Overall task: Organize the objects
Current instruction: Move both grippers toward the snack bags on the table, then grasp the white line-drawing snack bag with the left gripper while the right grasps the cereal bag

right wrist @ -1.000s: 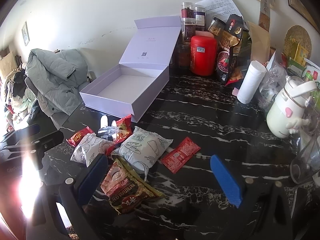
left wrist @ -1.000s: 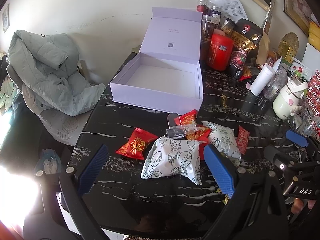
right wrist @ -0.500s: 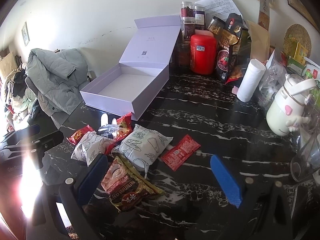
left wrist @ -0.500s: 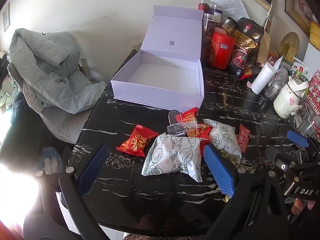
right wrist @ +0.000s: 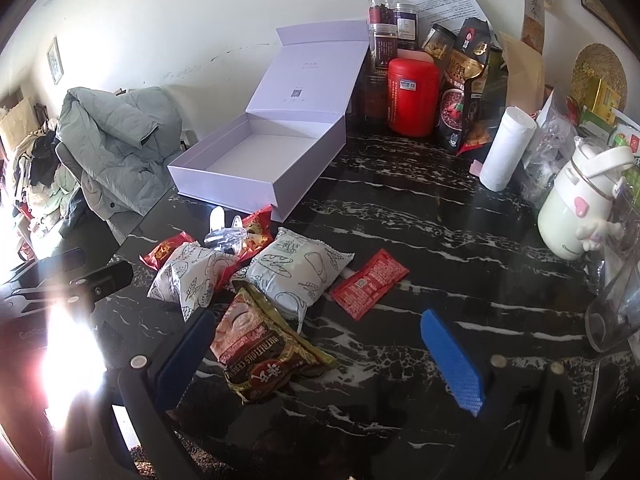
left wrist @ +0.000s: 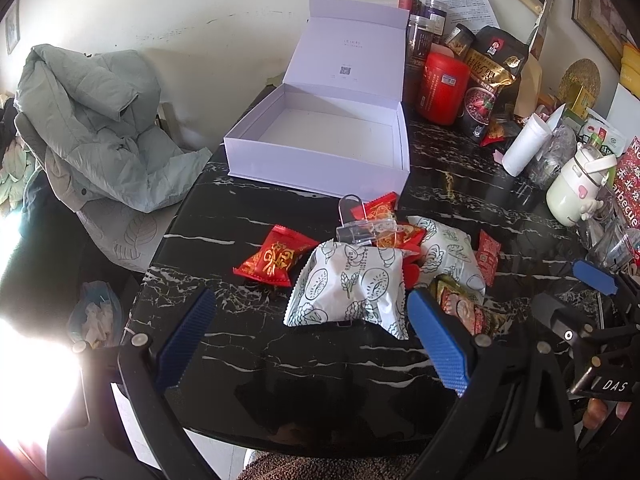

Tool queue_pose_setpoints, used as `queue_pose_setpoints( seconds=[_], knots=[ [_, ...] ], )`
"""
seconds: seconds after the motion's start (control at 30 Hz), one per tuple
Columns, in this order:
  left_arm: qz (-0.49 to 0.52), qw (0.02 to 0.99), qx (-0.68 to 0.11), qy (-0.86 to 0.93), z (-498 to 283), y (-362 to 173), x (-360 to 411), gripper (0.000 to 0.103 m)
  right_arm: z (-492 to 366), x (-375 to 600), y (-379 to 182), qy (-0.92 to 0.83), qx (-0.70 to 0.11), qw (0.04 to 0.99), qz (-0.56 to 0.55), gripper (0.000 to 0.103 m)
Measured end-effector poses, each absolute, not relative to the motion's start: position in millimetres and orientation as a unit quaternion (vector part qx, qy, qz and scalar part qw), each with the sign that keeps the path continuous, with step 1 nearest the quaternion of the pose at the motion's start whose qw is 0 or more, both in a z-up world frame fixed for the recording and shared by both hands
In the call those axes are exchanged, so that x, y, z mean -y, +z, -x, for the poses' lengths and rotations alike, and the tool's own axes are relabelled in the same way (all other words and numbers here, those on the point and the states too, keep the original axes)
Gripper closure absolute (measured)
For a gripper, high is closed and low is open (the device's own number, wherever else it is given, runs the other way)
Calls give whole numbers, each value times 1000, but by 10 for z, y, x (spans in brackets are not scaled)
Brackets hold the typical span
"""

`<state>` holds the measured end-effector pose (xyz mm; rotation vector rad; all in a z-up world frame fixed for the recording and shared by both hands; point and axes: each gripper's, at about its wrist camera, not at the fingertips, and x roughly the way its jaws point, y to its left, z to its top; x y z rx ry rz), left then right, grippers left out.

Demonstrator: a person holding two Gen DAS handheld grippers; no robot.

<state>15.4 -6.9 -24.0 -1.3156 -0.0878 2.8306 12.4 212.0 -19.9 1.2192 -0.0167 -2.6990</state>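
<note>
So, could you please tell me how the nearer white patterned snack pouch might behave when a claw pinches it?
The white patterned pouch looks puffed, so it probably compresses and weighs little. Its glossy film may slip. It overlaps a red packet, so lifting may disturb that.

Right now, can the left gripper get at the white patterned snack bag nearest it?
Probably yes. The left gripper is open and the white patterned snack bag lies just ahead between its fingers, with nothing on top.
</note>
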Motion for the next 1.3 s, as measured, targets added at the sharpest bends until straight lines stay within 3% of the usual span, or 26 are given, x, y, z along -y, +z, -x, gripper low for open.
queue_pose_setpoints(
  seconds=[1.3],
  knots=[
    [486, 125, 33, 864, 413, -818, -116, 6, 251, -1984, -992, -822, 35, 213, -527, 0]
  ],
)
